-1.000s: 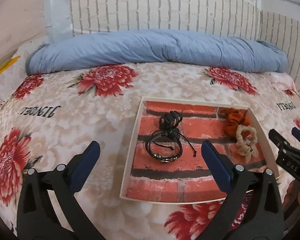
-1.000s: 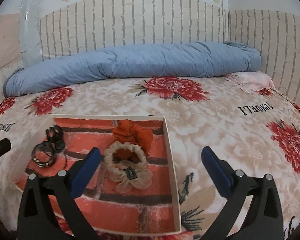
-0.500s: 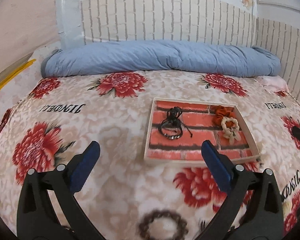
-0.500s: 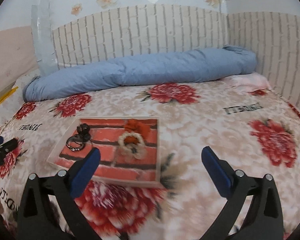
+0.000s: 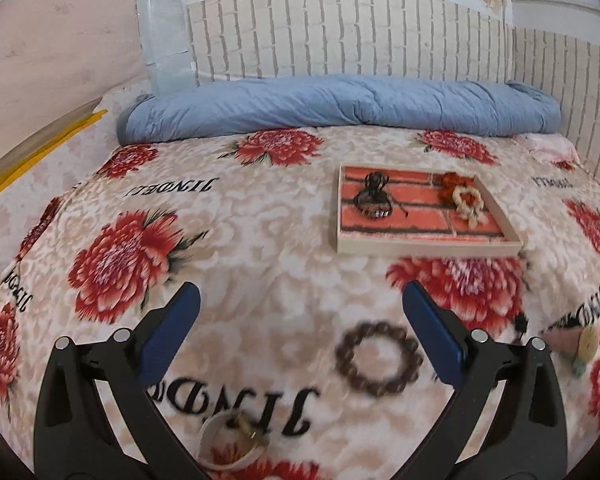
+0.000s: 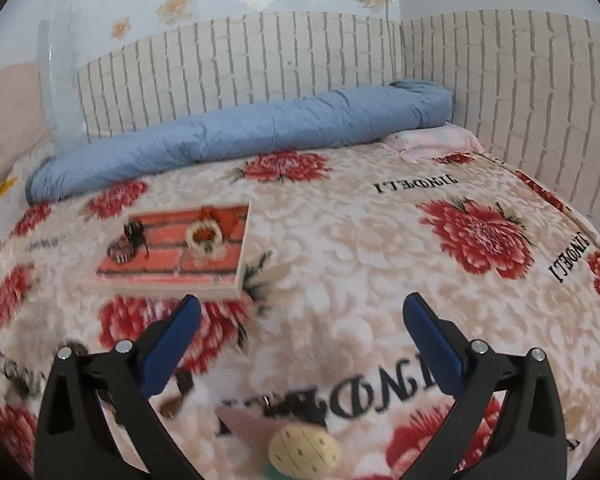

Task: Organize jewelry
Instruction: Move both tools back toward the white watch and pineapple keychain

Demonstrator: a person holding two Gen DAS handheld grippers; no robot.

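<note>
A shallow tray (image 5: 424, 246) with a red brick-pattern floor lies on the flowered bedspread; it also shows in the right wrist view (image 6: 168, 290). In it lie black cord bracelets (image 5: 374, 200), an orange scrunchie (image 5: 446, 184) and a cream scrunchie (image 5: 469, 202). A brown bead bracelet (image 5: 378, 358) lies on the bedspread between my left fingers, nearer the right one. A pale bangle (image 5: 232, 440) lies near the bottom edge. My left gripper (image 5: 300, 332) is open and empty. My right gripper (image 6: 300, 336) is open and empty above a round cream hair piece with a pink part (image 6: 302, 450).
A rolled blue quilt (image 5: 340, 106) lies along the far side of the bed against a brick-pattern wall (image 5: 340, 36). The same pink and cream piece (image 5: 580, 344) shows at the right in the left wrist view. A small dark piece (image 6: 172, 406) lies left of my right gripper.
Both grippers have pulled back and up from the tray. The tray now looks smaller and farther off. The bead bracelet, bangle and cream hair piece have come into view.
</note>
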